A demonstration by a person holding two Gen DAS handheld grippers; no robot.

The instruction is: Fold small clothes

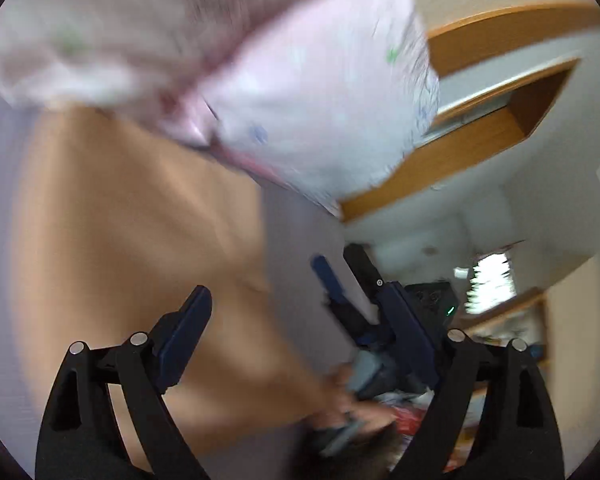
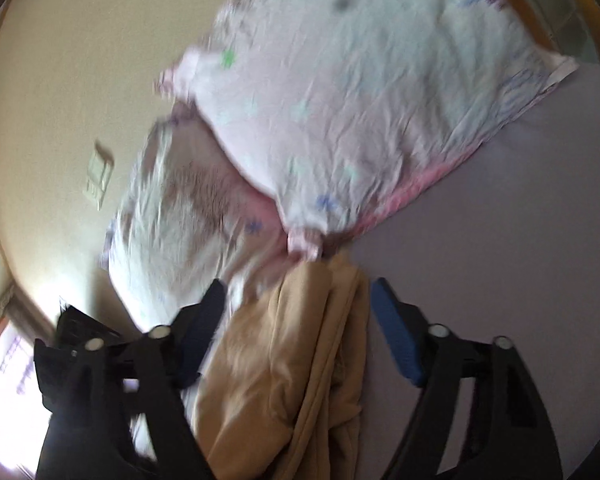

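- Motion blur smears both views, so fine detail is hard to read.
- Left wrist view only: the right gripper (image 1: 340,276) shows past the left one, its dark blue fingers spread, a green light on its body, and the person's hand (image 1: 348,396) blurred beneath it. This view also takes in a wooden door frame (image 1: 472,148) and a bright window (image 1: 488,284) at the far right.
- Right wrist view only: a wall switch plate (image 2: 99,176) sits on the cream wall at left, and the pink garment's waistband edge and crumpled folds are seen more sharply.
- Left gripper (image 1: 300,320): its fingers are spread wide and nothing sits between them. The tan garment (image 1: 140,240) lies ahead of the left finger, on the pale lilac surface (image 1: 300,240); whether the finger touches it I cannot tell.
- Pink printed garment (image 1: 260,72) fills the top of the left view, beyond the tan one, with small green and blue marks on it.
- Right gripper (image 2: 292,312): fingers likewise spread apart, not pinching. The tan garment (image 2: 292,360) lies bunched in folds in the gap between them; contact with either finger is unclear.
- Pink printed garment (image 2: 340,100) lies just beyond the tan one, its corner meeting the tan cloth's top edge, resting on the lilac surface (image 2: 500,260) at the right.
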